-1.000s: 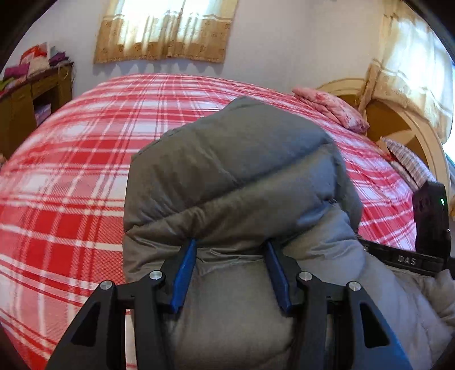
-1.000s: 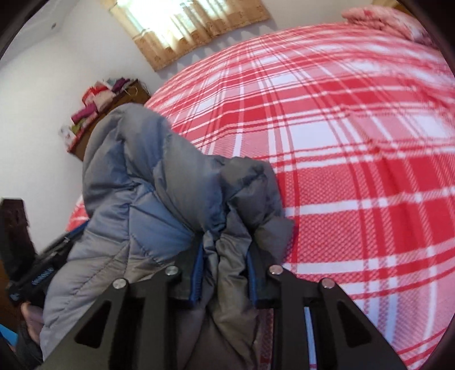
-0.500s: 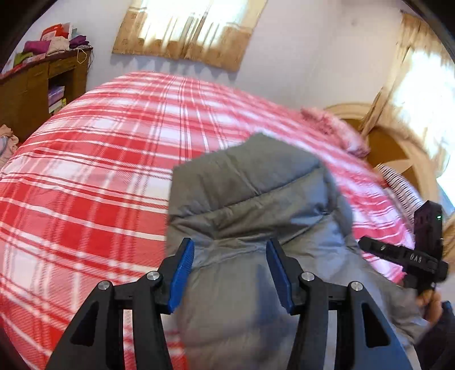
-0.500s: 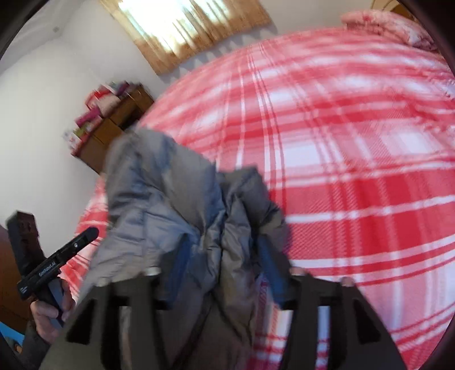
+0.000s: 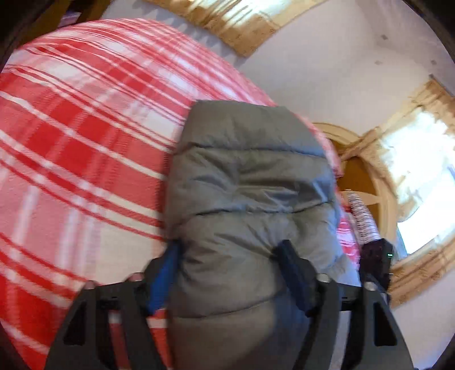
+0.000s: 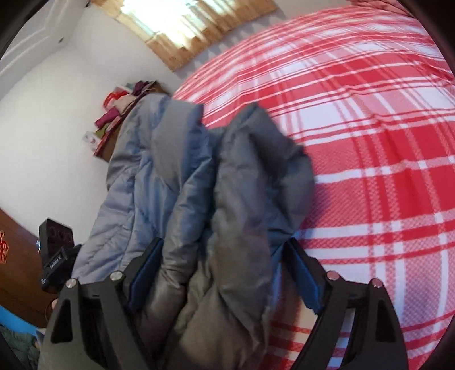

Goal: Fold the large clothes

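Observation:
A puffy grey quilted jacket [image 5: 250, 170] lies bunched on the red-and-white plaid bed [image 5: 71, 142]. My left gripper [image 5: 227, 250] straddles one end of it. Its jaws are opening, and the padded fabric swells between the blue pads without being pinched. In the right wrist view the jacket [image 6: 250, 176] shows crumpled folds and a blue-grey lining. My right gripper [image 6: 223, 246] is over the other end with its jaws opening wide, and the loose fabric lies between them. Part of the other gripper's black body [image 6: 57, 247] shows at the left.
The plaid bed [image 6: 384, 142] stretches away to the right of the jacket. A wooden headboard [image 5: 366, 176] and a striped pillow [image 5: 364, 216] lie beyond the jacket. A cabinet piled with clothes [image 6: 119, 113] stands by the wall under a curtained window [image 6: 199, 25].
Both grippers' jaws have spread wide, and the jacket is no longer pinched in them. The left gripper has rolled and shifted, so the bed now looks tilted. The jacket has sagged onto the bed.

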Available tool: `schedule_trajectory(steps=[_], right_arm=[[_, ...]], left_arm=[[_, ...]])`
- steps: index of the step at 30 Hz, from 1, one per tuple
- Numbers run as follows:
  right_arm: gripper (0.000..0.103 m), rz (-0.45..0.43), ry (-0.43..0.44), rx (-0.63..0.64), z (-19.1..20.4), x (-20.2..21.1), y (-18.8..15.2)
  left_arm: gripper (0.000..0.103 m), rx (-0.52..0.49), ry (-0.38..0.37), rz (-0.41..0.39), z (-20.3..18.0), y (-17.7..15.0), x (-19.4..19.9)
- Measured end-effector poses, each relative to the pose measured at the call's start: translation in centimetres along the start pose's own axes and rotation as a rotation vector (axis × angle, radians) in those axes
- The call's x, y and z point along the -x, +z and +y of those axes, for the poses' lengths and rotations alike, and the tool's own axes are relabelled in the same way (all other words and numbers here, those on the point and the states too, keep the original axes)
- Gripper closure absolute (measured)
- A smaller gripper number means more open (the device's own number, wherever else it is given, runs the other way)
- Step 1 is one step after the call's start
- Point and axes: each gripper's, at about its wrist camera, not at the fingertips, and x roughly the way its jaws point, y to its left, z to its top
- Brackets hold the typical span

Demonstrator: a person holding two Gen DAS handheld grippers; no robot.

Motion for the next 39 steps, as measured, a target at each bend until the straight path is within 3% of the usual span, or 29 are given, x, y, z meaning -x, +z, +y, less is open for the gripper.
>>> schedule_trajectory(steps=[1, 3, 6, 9, 11, 13, 17, 23, 26, 30, 32, 35, 39], right_arm=[[0.016, 0.014, 0.015, 0.013, 0.3, -0.3, 0.0], [0.017, 0.039, 0.040, 0.033, 0.6, -0.9, 0.2], [0.034, 0.059, 0.053, 0.029, 1.2, -1.8, 0.3], [0.056, 0.111, 0.115, -0.006, 2.1, -2.7, -0.2], [0.061, 0.121, 0.125, -0.012, 2.9, -2.7, -0.7], [0.068, 0.140, 0.164, -0.007, 4.3, -2.7, -1.3], [0.070, 0.170, 0.259, 0.056, 9.6, -3.6, -2.4], [0.073, 0.208, 0.426, 0.201, 19.9, -8.2, -1.5], [0.074, 0.215, 0.499, 0.300, 26.4, -12.1, -0.6], [0.075, 0.214, 0.522, 0.363, 31.1, -18.2, -0.3], [0.075, 0.229, 0.508, 0.354, 31.6, -21.4, -0.5], [0.074, 0.249, 0.433, 0.329, 30.5, -26.3, -1.9], [0.063, 0.242, 0.437, 0.146, 26.7, -26.6, -2.2]], left_arm=[[0.018, -0.023, -0.012, 0.001, -0.6, -0.3, -0.4], [0.016, -0.062, -0.017, 0.000, -1.3, -0.4, -0.9], [0.016, -0.051, -0.045, -0.016, -1.5, -0.7, -1.4], [0.033, -0.033, -0.067, -0.032, -1.8, -0.9, -0.5], [0.040, -0.038, -0.084, -0.053, -2.3, -1.3, 0.9], [0.041, -0.063, -0.091, -0.087, -3.2, -1.8, 3.1], [0.041, -0.075, -0.103, -0.156, -3.8, -2.5, 8.1], [0.041, -0.070, 0.030, -0.335, -2.0, -1.2, 18.3], [0.041, -0.067, 0.135, -0.423, -0.4, -0.1, 22.6], [0.041, -0.056, 0.342, -0.507, 2.7, 1.2, 25.6], [0.041, -0.048, 0.441, -0.502, 5.0, 1.7, 24.9], [0.041, 0.036, 0.522, -0.462, 9.3, 1.7, 23.5], [0.041, 0.049, 0.573, -0.433, 11.8, 1.7, 22.5]])
